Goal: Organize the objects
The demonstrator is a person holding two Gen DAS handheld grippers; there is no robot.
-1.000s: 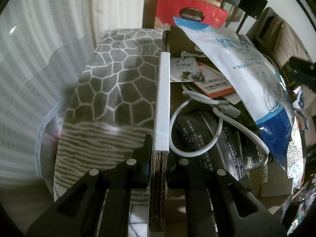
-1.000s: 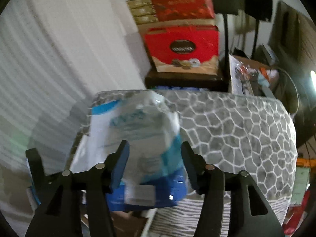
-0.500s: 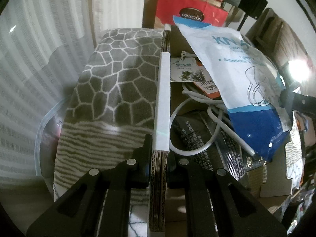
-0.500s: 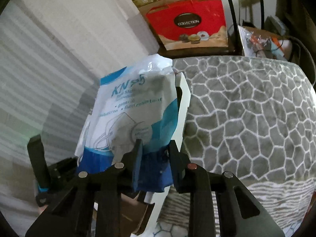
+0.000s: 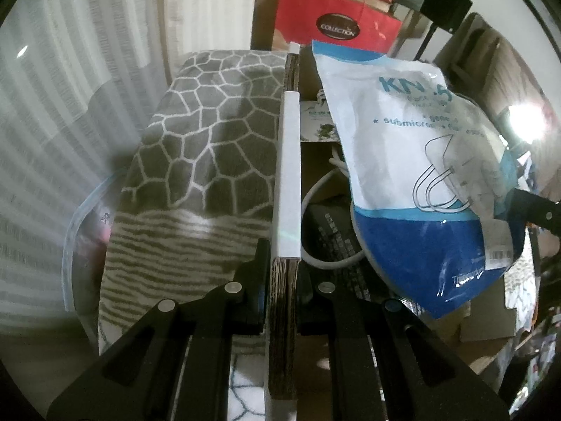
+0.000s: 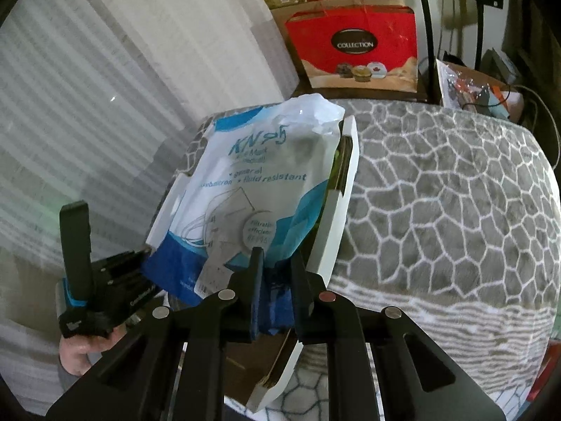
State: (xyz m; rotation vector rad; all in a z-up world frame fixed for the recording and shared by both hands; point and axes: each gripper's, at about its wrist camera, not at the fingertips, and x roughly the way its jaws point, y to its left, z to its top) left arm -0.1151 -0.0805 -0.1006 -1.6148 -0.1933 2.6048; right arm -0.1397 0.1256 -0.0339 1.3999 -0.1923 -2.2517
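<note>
Since a second ago: KN95 mask pack (image 5: pixel 413 161) has come lower and nearer over the open cardboard box (image 5: pixel 284 298); right fingers, then apart around it, now pinch its blue lower end. Left wrist view: left hand-held gripper (image 5: pixel 284 280) is clamped narrow on the box's corrugated wall, lower centre of frame, white-taped rim (image 5: pixel 288 175) running up the middle. Grey patterned blanket (image 5: pixel 210 133) fills the left half. Right of the wall, inside the box: white cable (image 5: pixel 326 263), dark printed pouch (image 5: pixel 333 231), paper tags near the top. Mask pack hangs across the right half, over those contents; whether it touches them, cannot tell. Red COLLECTION gift bag (image 5: pixel 336 24) at top centre. Right wrist view: right hand-held gripper (image 6: pixel 277 280) holds the mask pack (image 6: pixel 252 182) by its blue bottom edge, centre frame, pack standing upward in front of the box's white flap (image 6: pixel 336 217). Left device and hand visible lower left; blanket (image 6: pixel 448 210) fills the right side; red gift bag (image 6: pixel 354 45) at top. Judgement: step in hand is placing the pack into the box. To do it well, keep the left grip steady so the wall does not fold, lay the limp pack flat over the cable rather than on end, and release only once its weight rests on the contents.
</note>
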